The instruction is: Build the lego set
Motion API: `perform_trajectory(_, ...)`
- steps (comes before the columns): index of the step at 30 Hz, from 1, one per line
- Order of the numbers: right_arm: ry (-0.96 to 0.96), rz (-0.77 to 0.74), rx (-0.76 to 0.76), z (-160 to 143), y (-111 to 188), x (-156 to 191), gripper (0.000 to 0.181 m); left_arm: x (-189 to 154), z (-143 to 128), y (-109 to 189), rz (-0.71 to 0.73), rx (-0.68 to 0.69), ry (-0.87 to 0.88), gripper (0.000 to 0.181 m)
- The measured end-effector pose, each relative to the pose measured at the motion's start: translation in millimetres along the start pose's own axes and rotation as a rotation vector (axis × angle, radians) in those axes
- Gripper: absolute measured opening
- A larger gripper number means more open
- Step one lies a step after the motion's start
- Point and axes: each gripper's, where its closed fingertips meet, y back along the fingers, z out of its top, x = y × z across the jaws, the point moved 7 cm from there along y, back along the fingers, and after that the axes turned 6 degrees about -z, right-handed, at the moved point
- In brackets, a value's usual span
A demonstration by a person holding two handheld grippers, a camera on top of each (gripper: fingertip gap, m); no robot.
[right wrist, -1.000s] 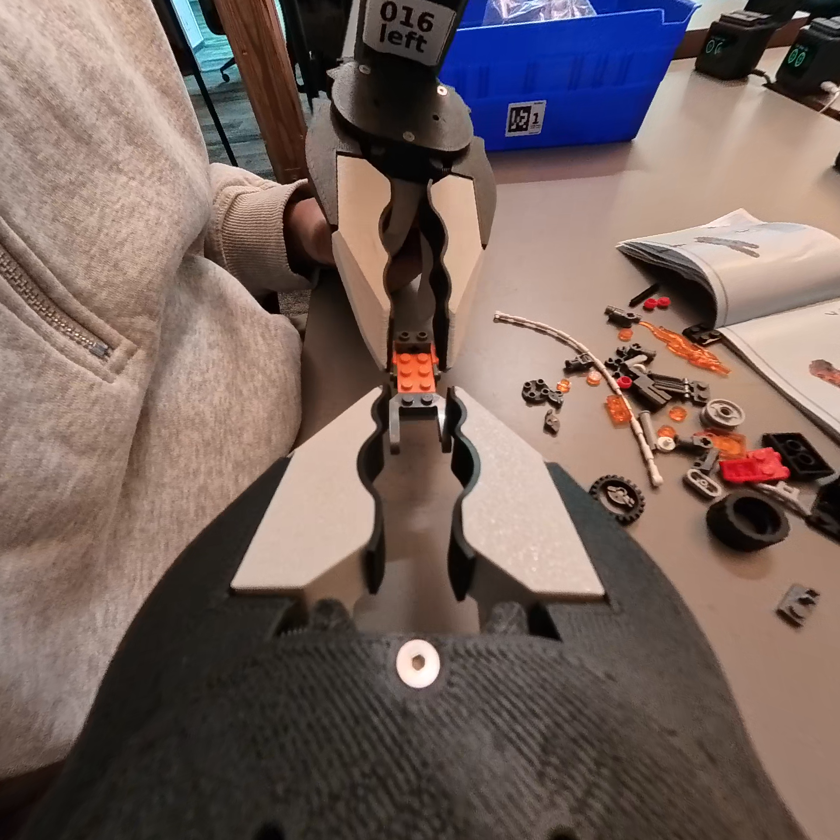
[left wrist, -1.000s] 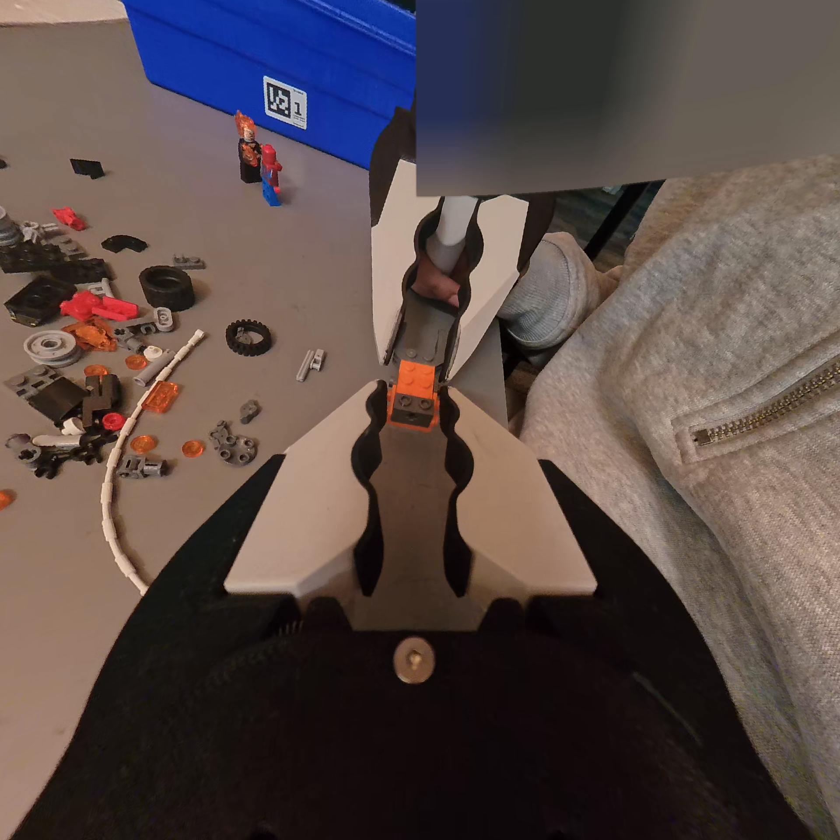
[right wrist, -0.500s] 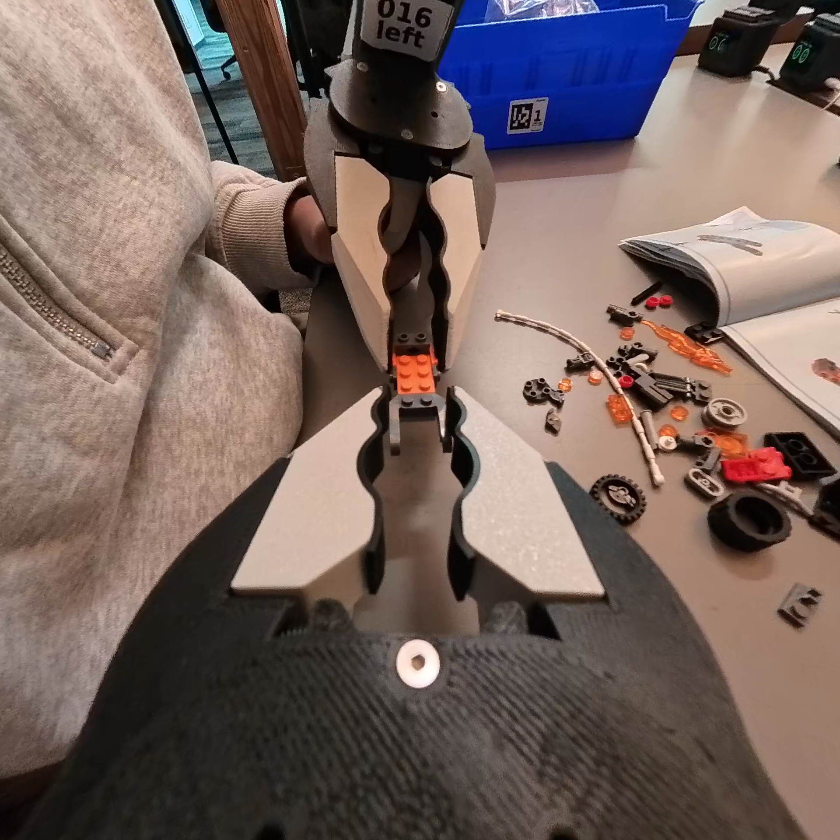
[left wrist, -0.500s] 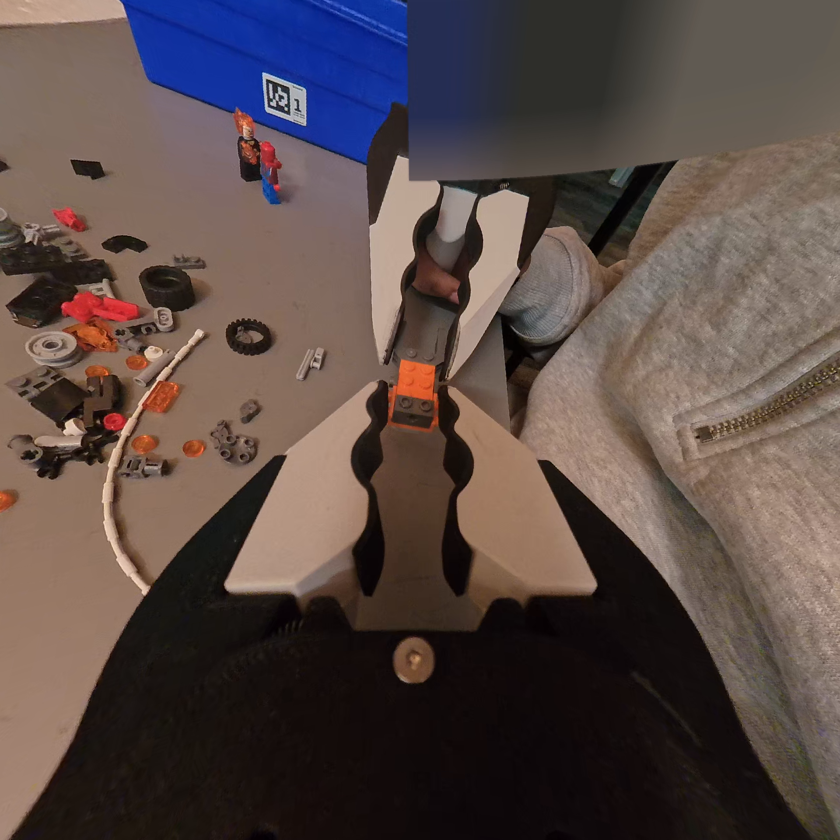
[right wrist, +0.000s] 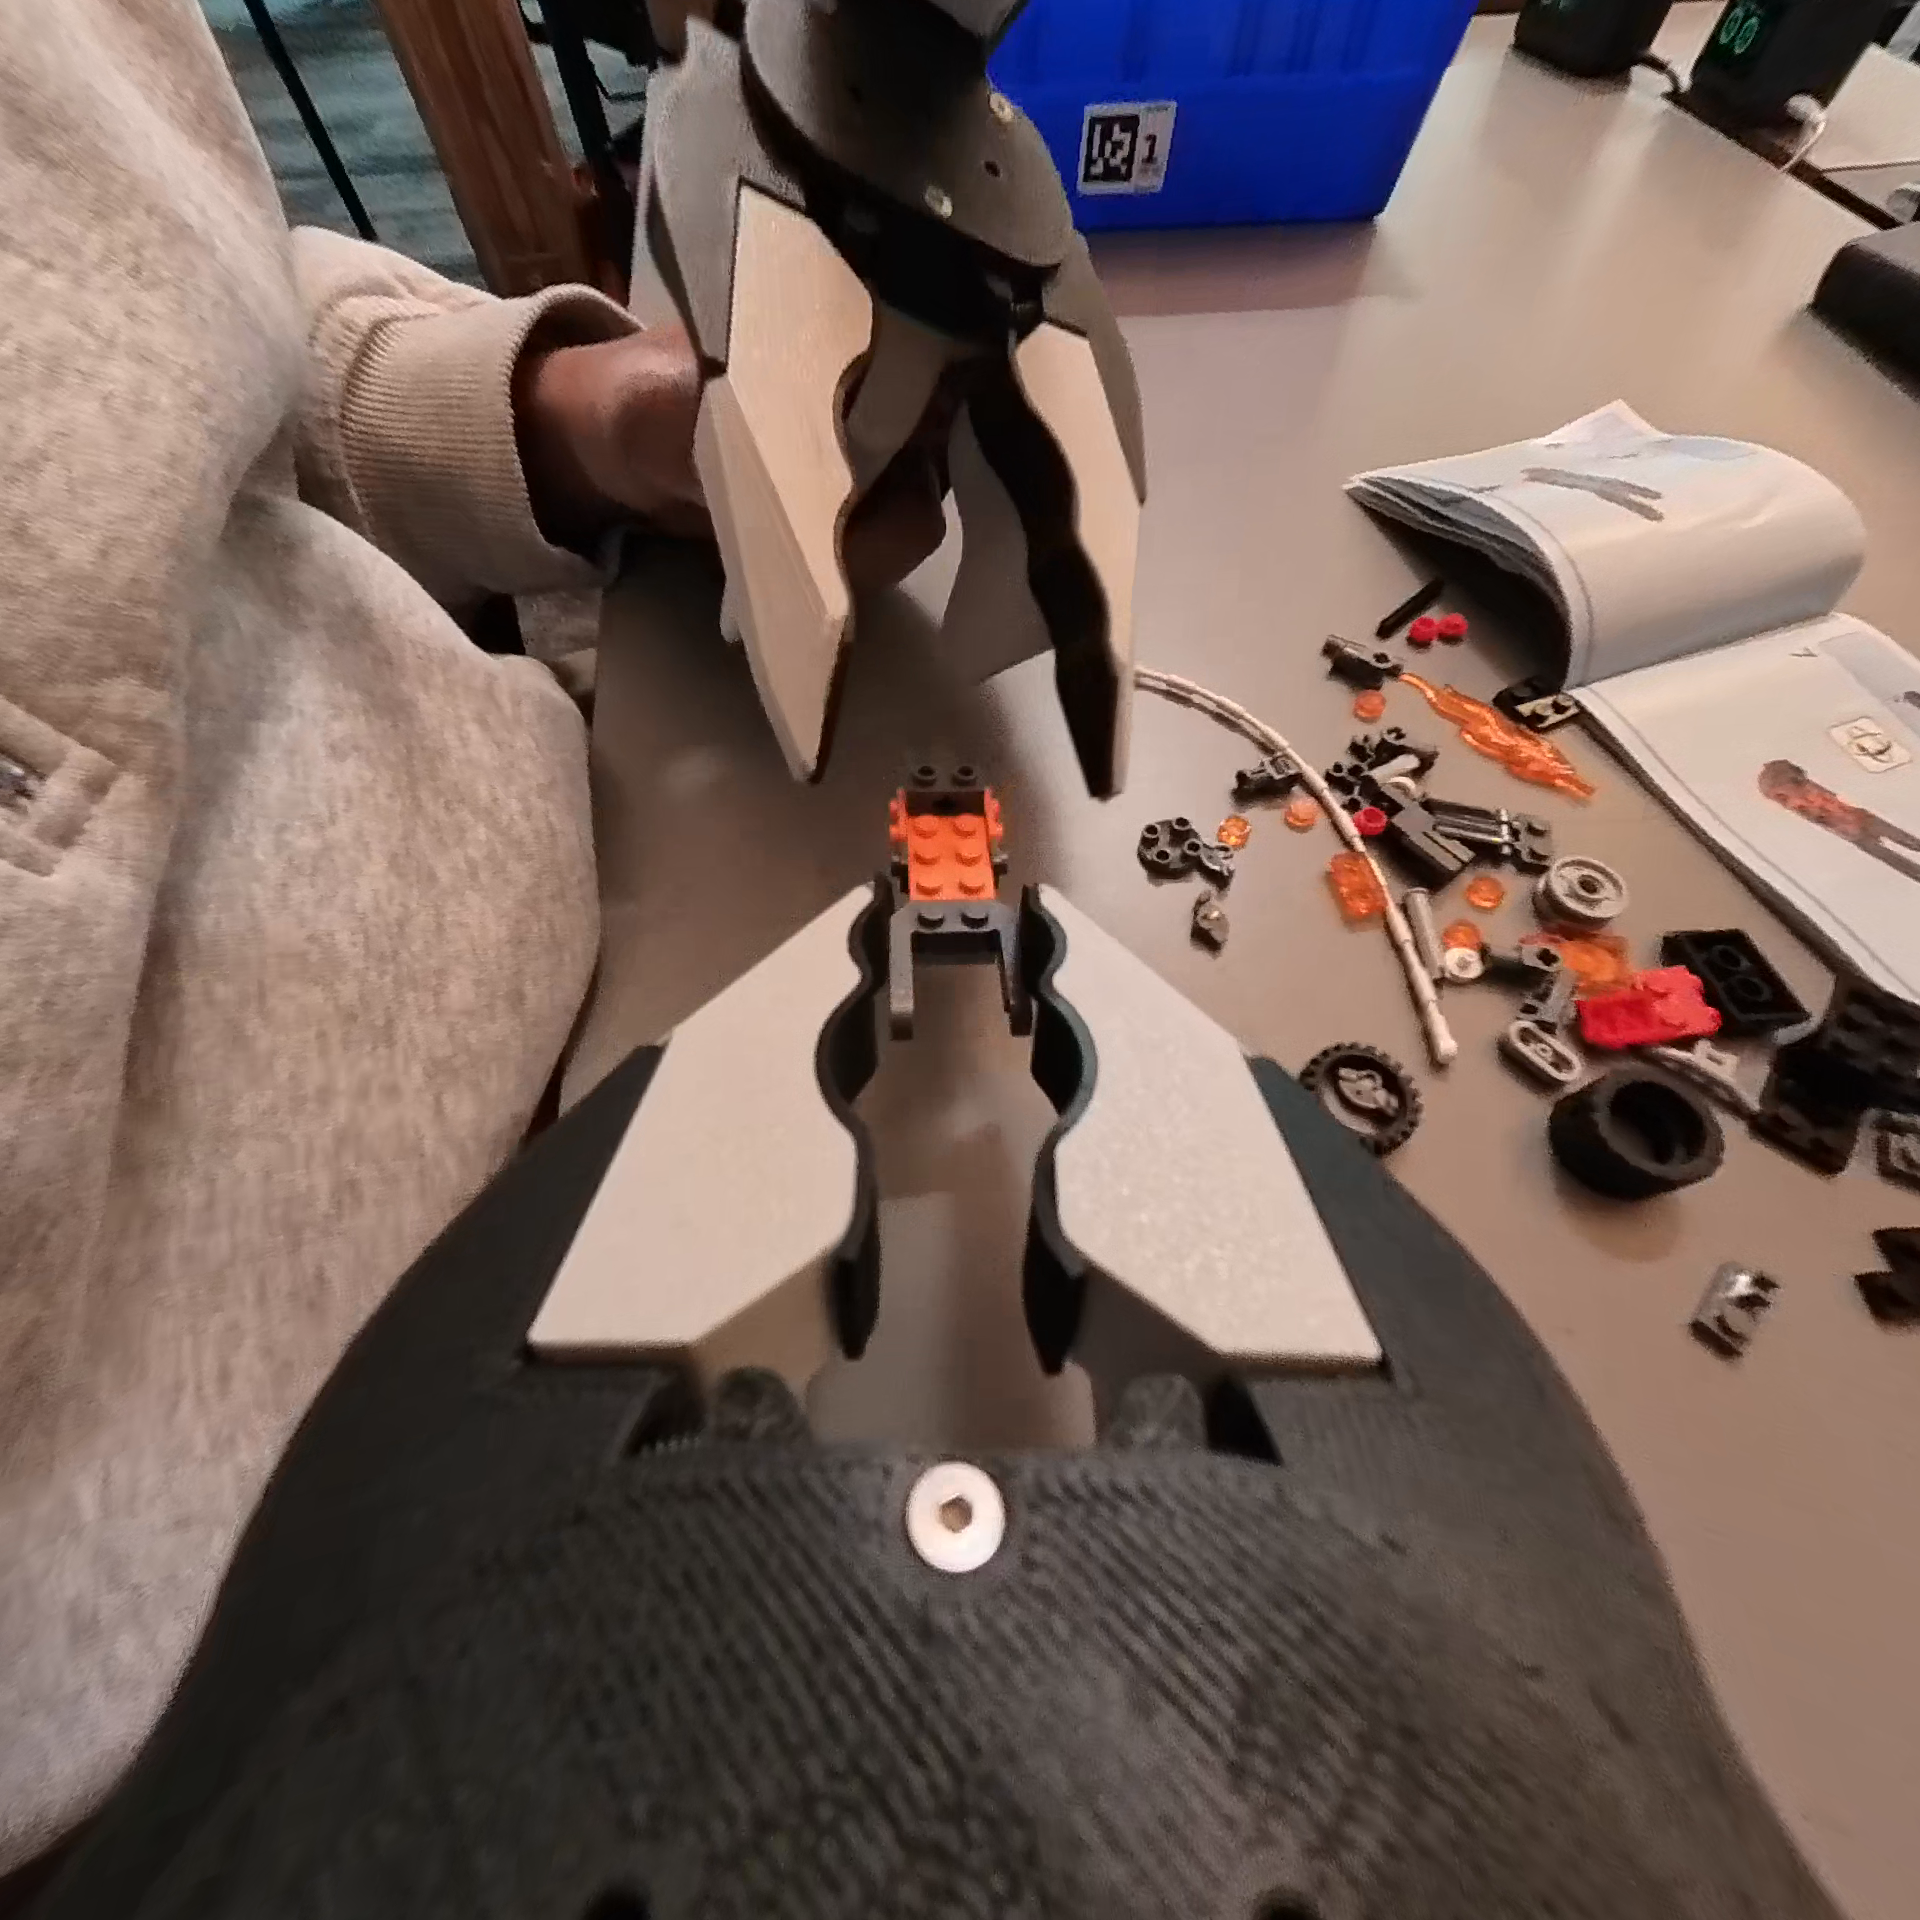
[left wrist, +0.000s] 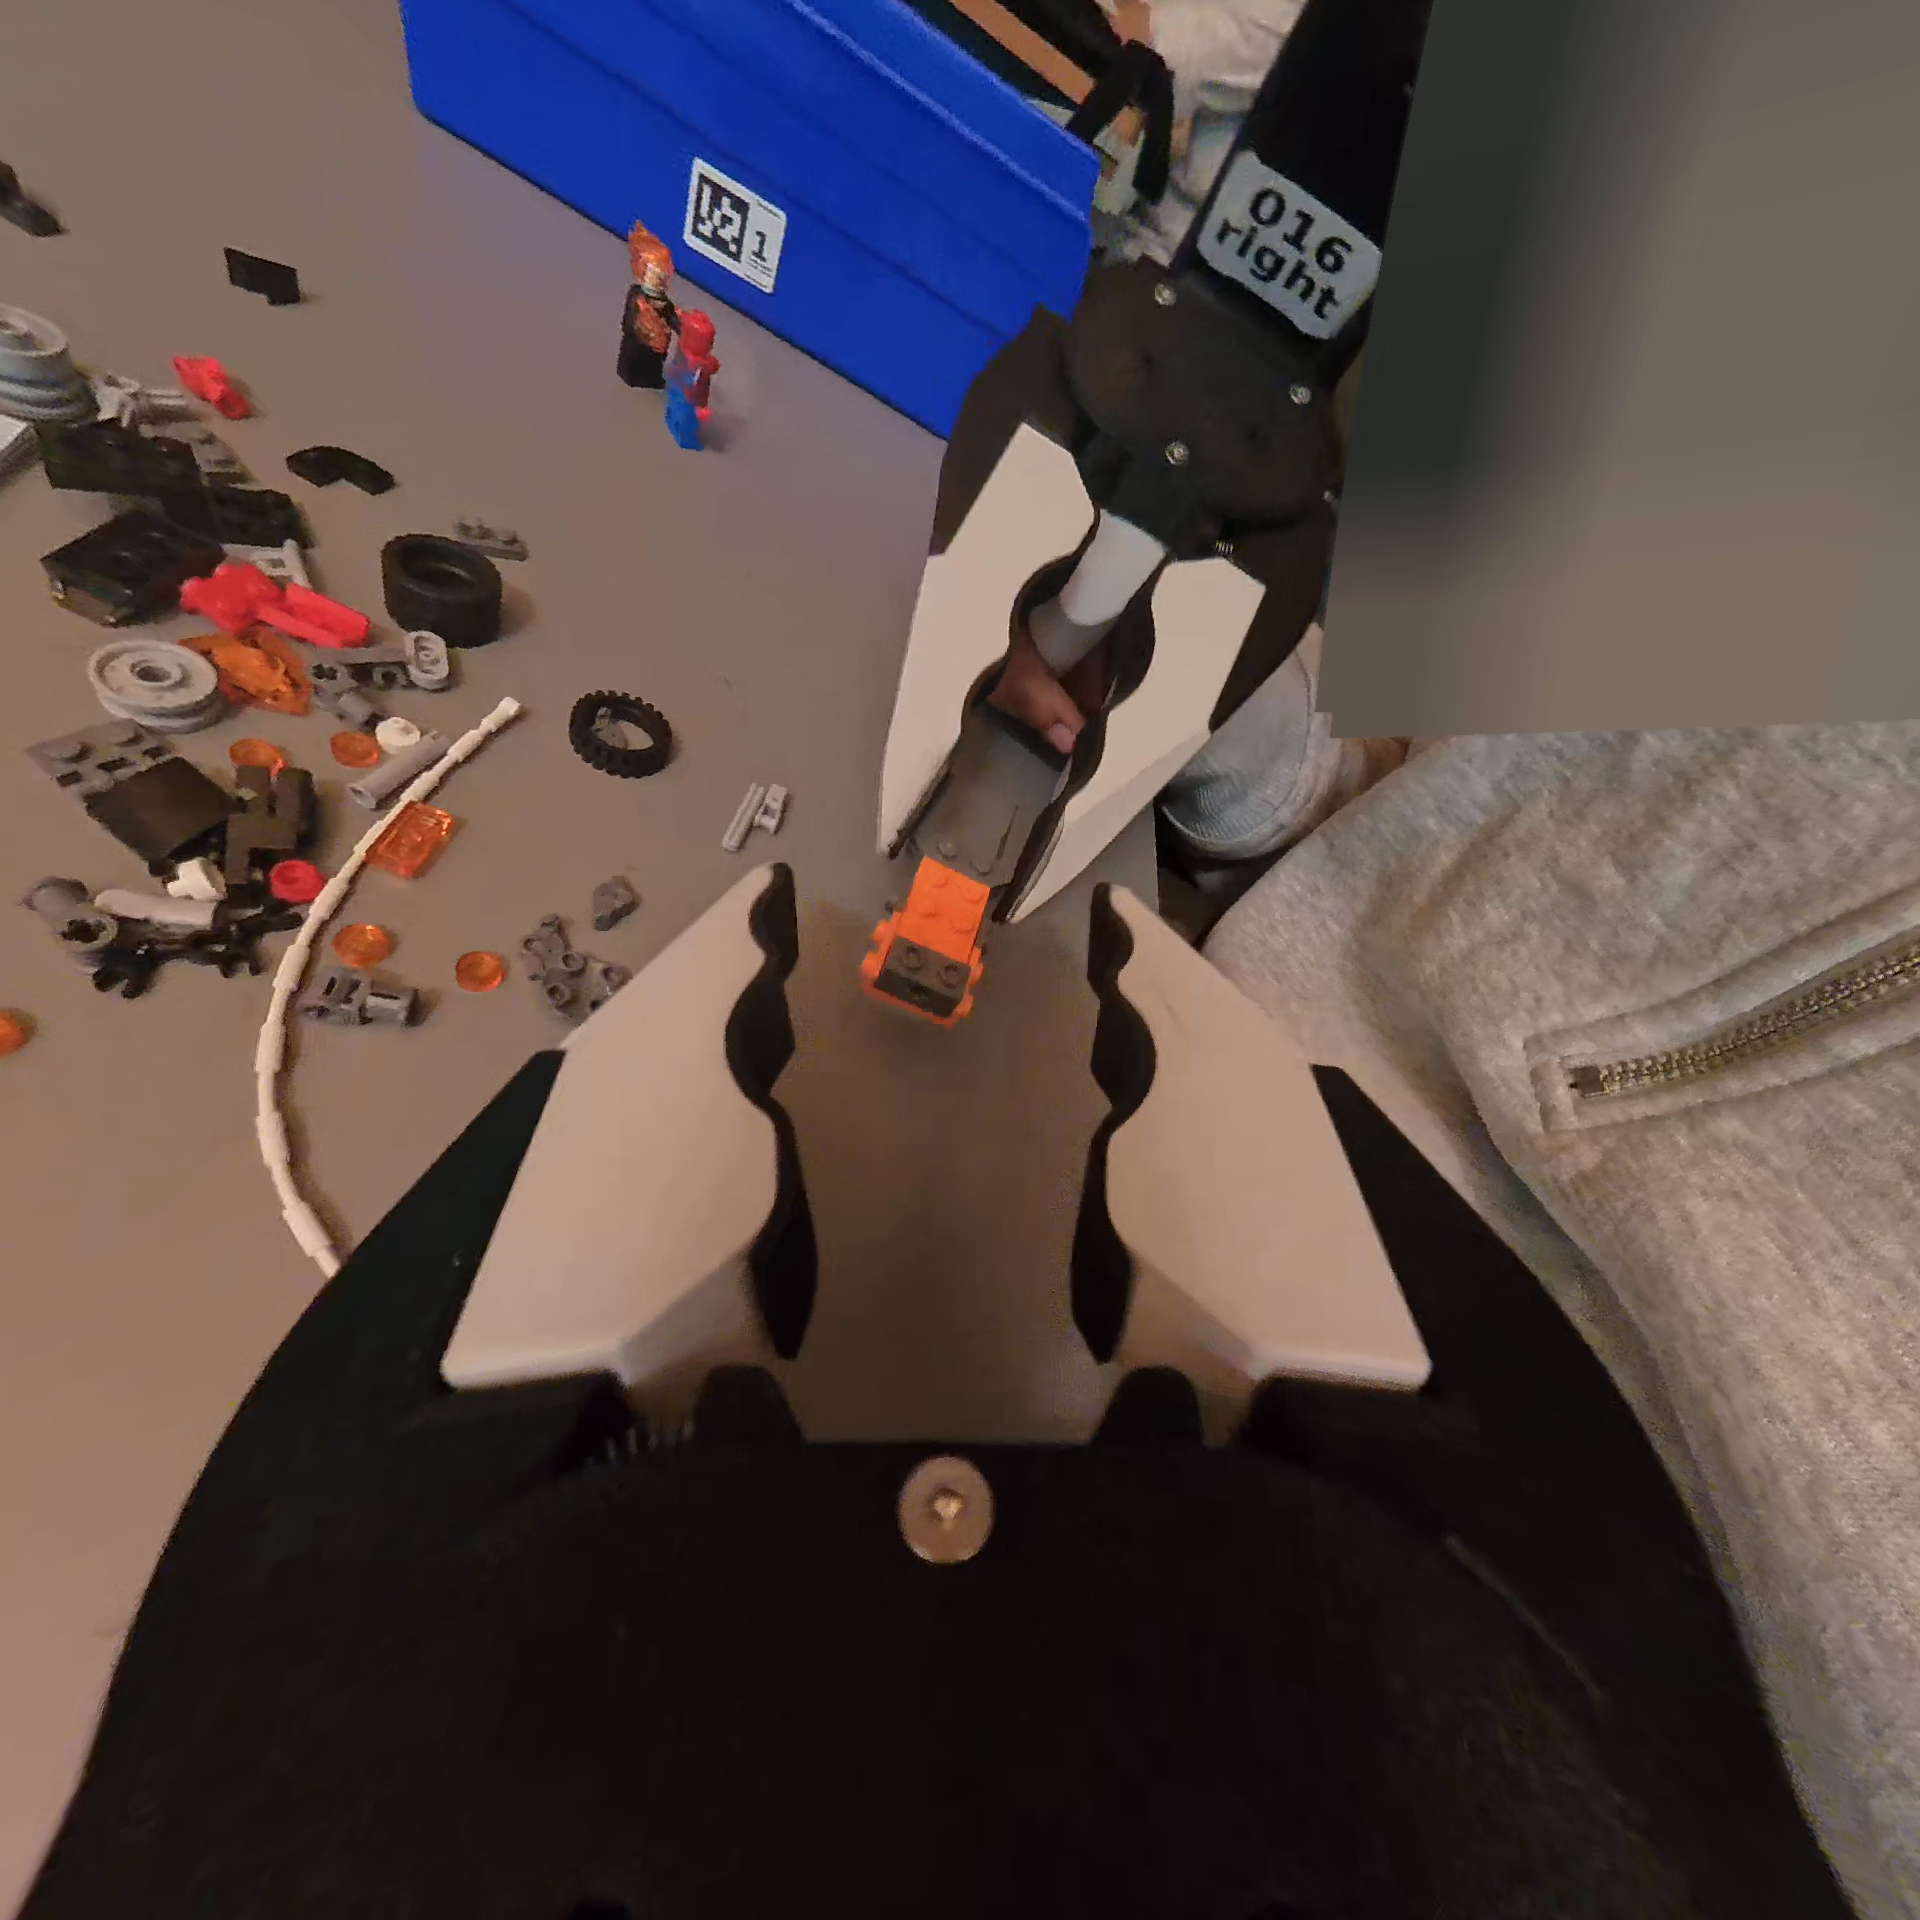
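Observation:
A small orange and dark grey lego assembly (right wrist: 951, 852) is held by its dark grey forked end in my right gripper (right wrist: 954, 902), which is shut on it just above the grey table. My left gripper (right wrist: 951, 779) is open and empty, its fingertips a little beyond and above the assembly's far end, not touching it. In the left wrist view the assembly (left wrist: 925, 940) sticks out of the right gripper (left wrist: 956, 873), between the spread tips of the left gripper (left wrist: 935, 888).
Loose lego parts (right wrist: 1455, 852) lie on the table, with a black tyre (right wrist: 1631, 1132), a white flexible chain (left wrist: 301, 977) and two minifigures (left wrist: 665, 332). A blue bin (left wrist: 790, 156) stands behind. An open instruction booklet (right wrist: 1662, 540) lies far right. A person's grey sweatshirt (left wrist: 1558, 1143) is beside the table edge. Both grippers' tips are close together, under 4 cm apart. The white flexible chain (left wrist: 301, 977) sits 9 cm or so from the ends of my left fingers. Look for it in the right wrist view (right wrist: 1317, 754) too.
My left gripper has opened, let go of the assembly and drawn back from it. My right gripper still holds the assembly in much the same place.

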Motion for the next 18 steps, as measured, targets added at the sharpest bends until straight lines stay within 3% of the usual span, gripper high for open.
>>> perform_trajectory(9, 0.088, -0.098, 0.154, -11.2, -14.1, 0.4, 0.023, 1.2, 0.5, 1.1, 0.004, -0.011, 0.009, 0.055)
perform_trajectory(18, 0.099, -0.109, 0.175, -12.2, -16.7, -0.6, 0.024, 2.2, 2.1, 2.3, 0.030, -0.030, -0.002, 0.057)
